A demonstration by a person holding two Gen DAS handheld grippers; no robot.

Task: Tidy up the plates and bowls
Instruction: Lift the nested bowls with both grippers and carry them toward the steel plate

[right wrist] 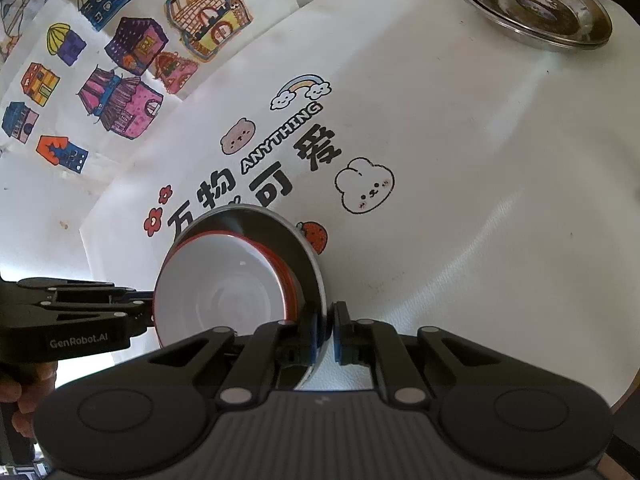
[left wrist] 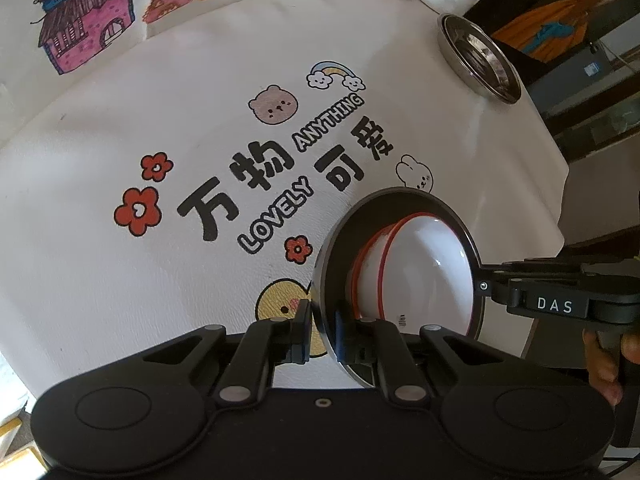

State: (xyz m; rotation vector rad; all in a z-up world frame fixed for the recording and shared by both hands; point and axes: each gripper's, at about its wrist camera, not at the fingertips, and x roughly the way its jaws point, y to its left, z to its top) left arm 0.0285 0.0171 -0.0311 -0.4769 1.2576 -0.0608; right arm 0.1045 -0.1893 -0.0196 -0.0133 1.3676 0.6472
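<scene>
Pinched between the left gripper's point(left wrist: 323, 330) matt black plastic fingers, whose inner pads look like blue rubber, is a steel plate point(left wrist: 394, 208) with a dark, polished mirror face and a bright brushed rim. Nested in it are white bowls point(left wrist: 424, 276), glossy like glazed ceramic or melamine, with red-painted rims. The right gripper point(right wrist: 327, 330) has the same matt black finish, its body ribbed grey plastic. Ahead of both tongs lies a white tablecloth point(right wrist: 460, 220) of soft, faintly grained leatherette with flat printed cartoons; far beyond sit stacked shiny stainless plates point(right wrist: 536, 4).
</scene>
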